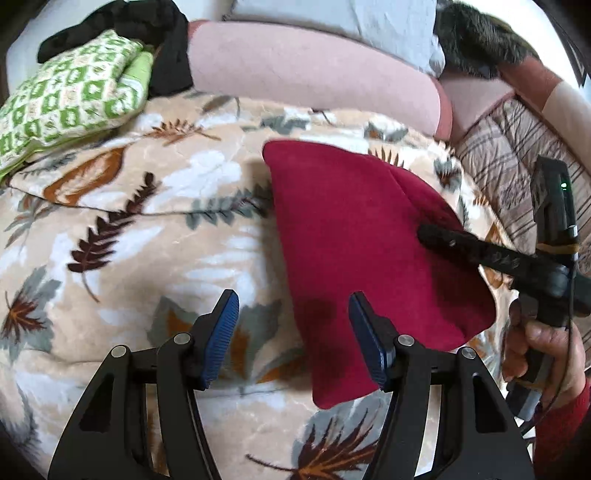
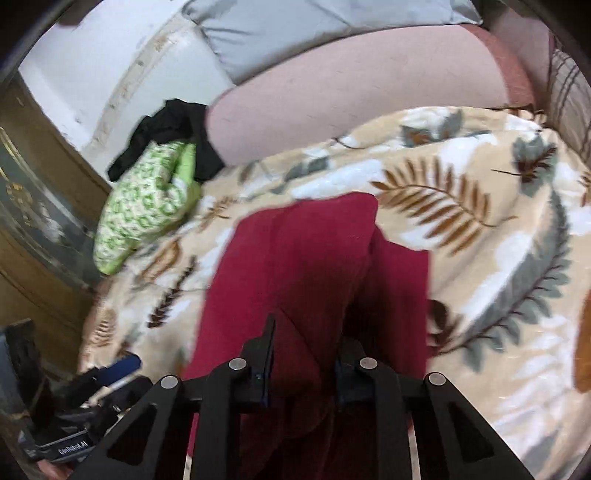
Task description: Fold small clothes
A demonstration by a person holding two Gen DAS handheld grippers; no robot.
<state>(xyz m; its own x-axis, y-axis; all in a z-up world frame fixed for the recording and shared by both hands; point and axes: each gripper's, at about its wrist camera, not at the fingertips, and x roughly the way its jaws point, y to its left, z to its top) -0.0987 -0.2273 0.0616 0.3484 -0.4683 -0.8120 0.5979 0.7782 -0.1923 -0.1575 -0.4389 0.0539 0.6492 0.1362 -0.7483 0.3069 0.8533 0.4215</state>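
While draped between its fingers, red cloth in clamped right gripper; left gripper wide, empty.

Pretty clearly someone's bedroom at home. Everything sits on a bed covered by a fuzzy beige blanket with a leaf print. Straight ahead of the left tool there's a long pink bolster pillow with a grey pillow behind it, and off to the front-left a green-and-white patterned cushion with some black clothing dumped by it. The right tool's view shows a white wall and a wooden door or cabinet on its left.
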